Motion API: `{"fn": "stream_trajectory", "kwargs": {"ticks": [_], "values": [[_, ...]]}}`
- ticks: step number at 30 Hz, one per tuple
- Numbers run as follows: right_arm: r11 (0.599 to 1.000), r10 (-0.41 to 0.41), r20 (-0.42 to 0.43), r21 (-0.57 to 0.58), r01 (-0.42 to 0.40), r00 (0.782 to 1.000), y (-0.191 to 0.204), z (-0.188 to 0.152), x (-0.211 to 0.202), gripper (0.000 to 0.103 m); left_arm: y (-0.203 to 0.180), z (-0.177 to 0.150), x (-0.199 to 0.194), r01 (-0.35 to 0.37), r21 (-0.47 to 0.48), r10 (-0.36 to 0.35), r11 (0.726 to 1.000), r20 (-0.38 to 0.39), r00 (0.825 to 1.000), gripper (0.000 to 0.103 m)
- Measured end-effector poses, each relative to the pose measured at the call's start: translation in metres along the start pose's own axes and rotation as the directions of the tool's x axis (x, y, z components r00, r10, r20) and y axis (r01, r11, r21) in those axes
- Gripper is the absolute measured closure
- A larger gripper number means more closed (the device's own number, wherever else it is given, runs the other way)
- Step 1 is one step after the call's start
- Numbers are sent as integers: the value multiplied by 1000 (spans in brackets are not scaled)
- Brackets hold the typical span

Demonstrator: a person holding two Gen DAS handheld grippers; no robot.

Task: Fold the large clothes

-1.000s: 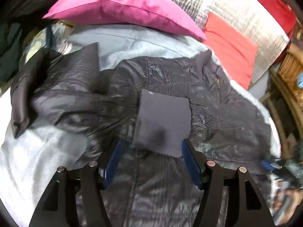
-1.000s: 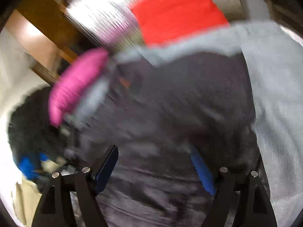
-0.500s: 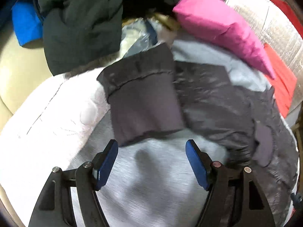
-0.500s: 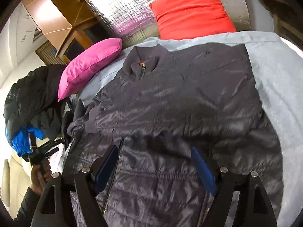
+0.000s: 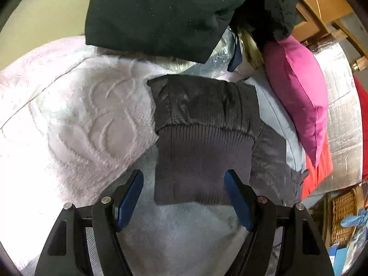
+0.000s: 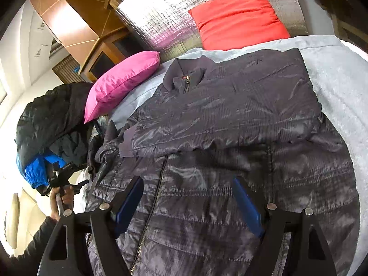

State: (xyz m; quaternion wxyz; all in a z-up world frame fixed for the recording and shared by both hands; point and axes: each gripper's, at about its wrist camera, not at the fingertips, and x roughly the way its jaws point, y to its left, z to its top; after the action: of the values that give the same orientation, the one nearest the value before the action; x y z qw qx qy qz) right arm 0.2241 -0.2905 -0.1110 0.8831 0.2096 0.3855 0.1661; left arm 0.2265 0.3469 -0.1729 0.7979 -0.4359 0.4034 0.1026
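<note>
**Left sleeve cuff lies straight ahead of the left tongs, mouth toward them**

Toward the left edge of the bed, a pale embossed blanket covers the surface, and the jacket's left sleeve stretches out over it. Its ribbed cuff points back at the left tongs, so the sleeve's long axis runs roughly along the line they point, away toward a pile of dark clothes at the far side. The left tongs stand wide apart with blue pads either side of the cuff's lower edge; their jaws have just been opening, and the cuff sits between them without either pad seeming to press it, though the right pad's contact with the cloth is hard to judge from this angle. They hold nothing.

Moving right, the jacket lies flat on the bed, collar toward the head end near the pink pillow and the red cushion. Its right sleeve is already folded across the chest. The right tongs hover over the lower front beside the zip, spread wide and empty.

The left hand is plainly the nearer one to the loose sleeve, which lies well apart from the right tongs. The coming move likely calls for a pinch on the cuff and a carry rightward across the body, so the sleeve lands over the one already folded.
</note>
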Motion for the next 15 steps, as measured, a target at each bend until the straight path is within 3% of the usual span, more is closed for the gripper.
{"fn": "stream_trajectory", "kwargs": {"ticks": [6,10,13,15], "values": [[1000,1,5,-4,-1,1000,2,-1,-2,21,-4,11,20,-35,-11,35,999,-18,999,53],[1000,-3,13,-11,3,1000,3,0,-6,21,-9,14,24,-77,18,78,997,-23,997,87],[1000,-7,19,-11,7,1000,3,-1,-8,21,-26,15,14,-67,92,68,994,-8,998,91],[1000,-7,24,-5,7,1000,1,-2,-10,21,-44,14,-7,-9,130,7,991,18,1000,91]]}}
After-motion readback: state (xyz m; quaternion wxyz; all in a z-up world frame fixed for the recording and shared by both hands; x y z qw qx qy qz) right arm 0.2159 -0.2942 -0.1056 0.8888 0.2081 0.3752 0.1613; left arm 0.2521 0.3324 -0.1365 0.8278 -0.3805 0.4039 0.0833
